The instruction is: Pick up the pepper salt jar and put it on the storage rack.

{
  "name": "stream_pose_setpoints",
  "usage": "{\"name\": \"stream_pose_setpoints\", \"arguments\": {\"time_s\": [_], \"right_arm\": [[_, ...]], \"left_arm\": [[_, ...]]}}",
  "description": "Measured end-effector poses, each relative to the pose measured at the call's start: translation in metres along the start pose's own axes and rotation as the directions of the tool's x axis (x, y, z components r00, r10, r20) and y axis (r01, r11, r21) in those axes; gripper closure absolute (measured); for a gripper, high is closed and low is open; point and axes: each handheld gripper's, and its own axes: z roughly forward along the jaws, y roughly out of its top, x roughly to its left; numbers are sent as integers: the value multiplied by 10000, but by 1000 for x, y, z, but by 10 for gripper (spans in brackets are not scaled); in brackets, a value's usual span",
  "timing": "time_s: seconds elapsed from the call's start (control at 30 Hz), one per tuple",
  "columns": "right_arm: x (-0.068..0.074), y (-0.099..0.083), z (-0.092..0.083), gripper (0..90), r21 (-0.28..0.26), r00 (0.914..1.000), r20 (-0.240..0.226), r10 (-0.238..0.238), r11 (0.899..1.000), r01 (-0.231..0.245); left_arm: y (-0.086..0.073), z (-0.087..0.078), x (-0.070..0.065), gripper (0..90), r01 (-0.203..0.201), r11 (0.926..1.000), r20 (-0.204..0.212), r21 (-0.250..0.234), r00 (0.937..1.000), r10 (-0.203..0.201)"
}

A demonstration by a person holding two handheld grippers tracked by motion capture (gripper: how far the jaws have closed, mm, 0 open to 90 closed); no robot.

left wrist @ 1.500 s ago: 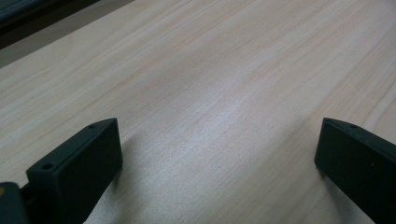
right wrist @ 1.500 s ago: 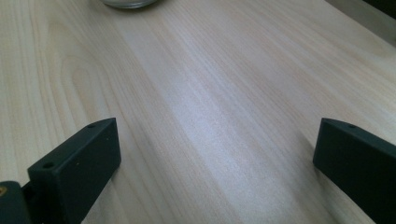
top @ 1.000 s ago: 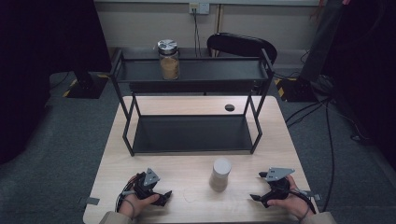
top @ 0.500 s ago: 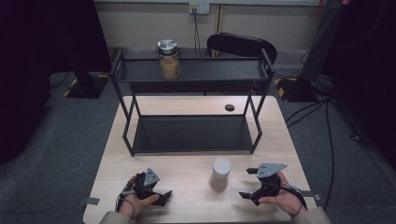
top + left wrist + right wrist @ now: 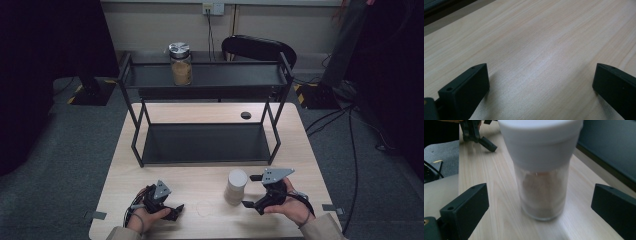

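High view, white-lidded jar (image 5: 236, 186) before black rack (image 5: 205, 145), right gripper (image 5: 251, 190) fingers apart beside it, left gripper (image 5: 176, 210) fingers apart, possibly resting on table (image 5: 200, 220)

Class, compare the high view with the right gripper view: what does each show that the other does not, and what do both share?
High view alone: the black two-tier rack, the glass jar on its top shelf, and the right claw from outside, open.

Right gripper view alone: brownish contents inside the white-capped jar.

Both: that white-capped jar, the wooden table, and the left claw.
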Motion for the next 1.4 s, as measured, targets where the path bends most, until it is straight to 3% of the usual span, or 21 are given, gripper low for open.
{"name": "stream_pose_setpoints", "arguments": {"time_s": [0.17, 0.4, 0.57, 0.8, 1.13, 1.4], "right_arm": [[0, 6, 8, 6, -176, 10000, 17, -12, 9998, 12], [-5, 8, 17, 93, -362, 9999, -104, -125, 9993, 121], [-8, 6, 21, 182, -653, 9990, -196, -397, 9971, 383], [-7, 8, 23, 328, -531, 9960, -127, -889, 9947, 881], [-2, 0, 24, 340, -917, 9960, 106, -887, 9918, 893], [3, 3, 23, 351, -918, 9952, 311, -925, 9912, 950]], "left_arm": [[0, 0, 0, 0, -1, 10000, 0, 3, 10000, 1], [0, 0, 0, 0, -2, 10000, 1, 19, 10000, 2], [0, 0, 0, 0, -3, 10000, 3, 1, 10000, 3], [0, 0, 0, 0, -1, 10000, 0, 5, 10000, 1], [0, 0, 0, 0, -5, 10000, 2, 1, 10000, 5], [0, 0, 0, 0, -1, 10000, 2, 8, 10000, 1]]}}
